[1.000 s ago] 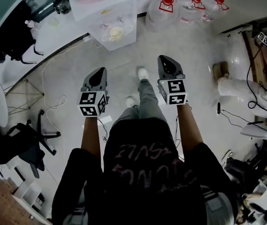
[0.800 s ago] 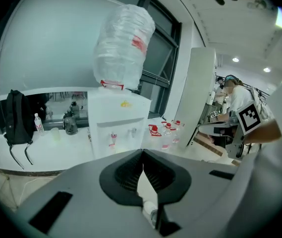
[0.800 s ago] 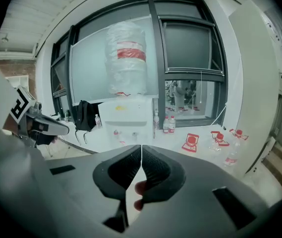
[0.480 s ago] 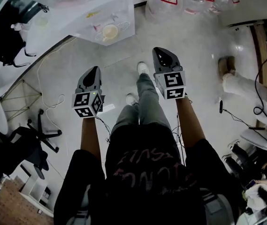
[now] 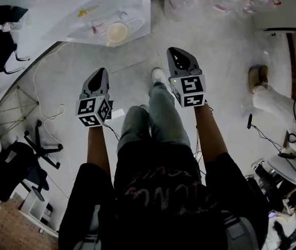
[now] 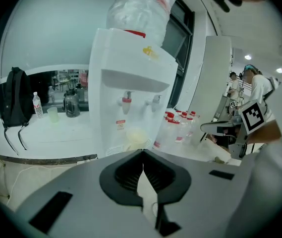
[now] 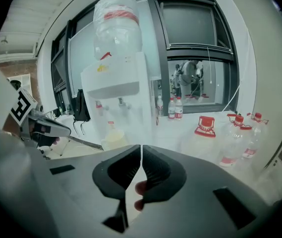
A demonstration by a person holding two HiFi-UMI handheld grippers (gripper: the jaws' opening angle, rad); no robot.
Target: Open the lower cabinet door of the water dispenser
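Grey left gripper (image 6: 142, 152), jaws together, facing a tall white water dispenser (image 6: 131, 78).
Its black ribbed jaws meet tip to tip with nothing between them. A plastic-wrapped clear bottle (image 6: 140, 6) sits upside down on top of the dispenser. A black backpack (image 6: 13, 95) stands on the pale counter (image 6: 41, 138) at left, and red-capped clear water jugs (image 6: 180, 125) cluster at right.
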